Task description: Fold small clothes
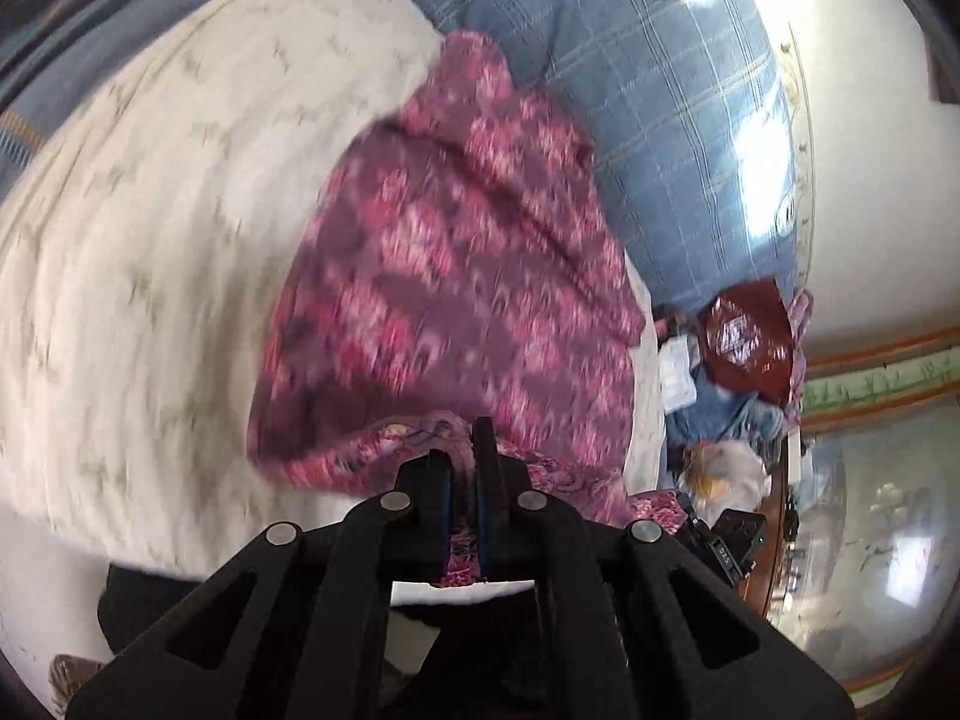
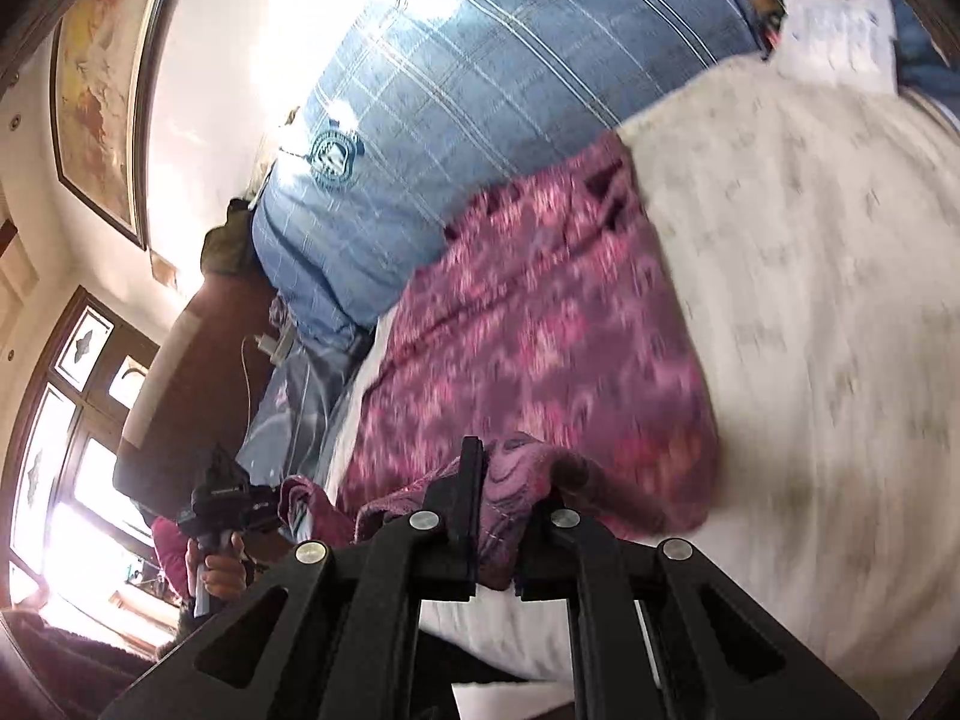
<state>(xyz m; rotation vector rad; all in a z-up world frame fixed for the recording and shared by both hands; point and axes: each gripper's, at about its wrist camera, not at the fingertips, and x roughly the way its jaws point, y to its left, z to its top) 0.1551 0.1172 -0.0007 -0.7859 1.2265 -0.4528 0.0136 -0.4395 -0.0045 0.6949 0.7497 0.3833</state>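
Note:
A pink and purple patterned garment (image 1: 456, 264) lies on a cream bedspread (image 1: 150, 276), its near edge lifted off the bed. My left gripper (image 1: 462, 450) is shut on that near hem, with cloth pinched between the two black fingers. In the right wrist view the same garment (image 2: 540, 348) stretches away from my right gripper (image 2: 510, 480), which is shut on a bunched fold of the hem. The left gripper (image 2: 234, 501) also shows at the left of that view, held by a hand, with a corner of the cloth at its tip. Both views are blurred.
A blue checked pillow (image 1: 660, 120) lies beyond the garment against the wall. Past the bed's end is a heap with a red bag (image 1: 750, 336) and blue clothes. A window (image 2: 72, 420) and a framed picture (image 2: 102, 78) are on the walls.

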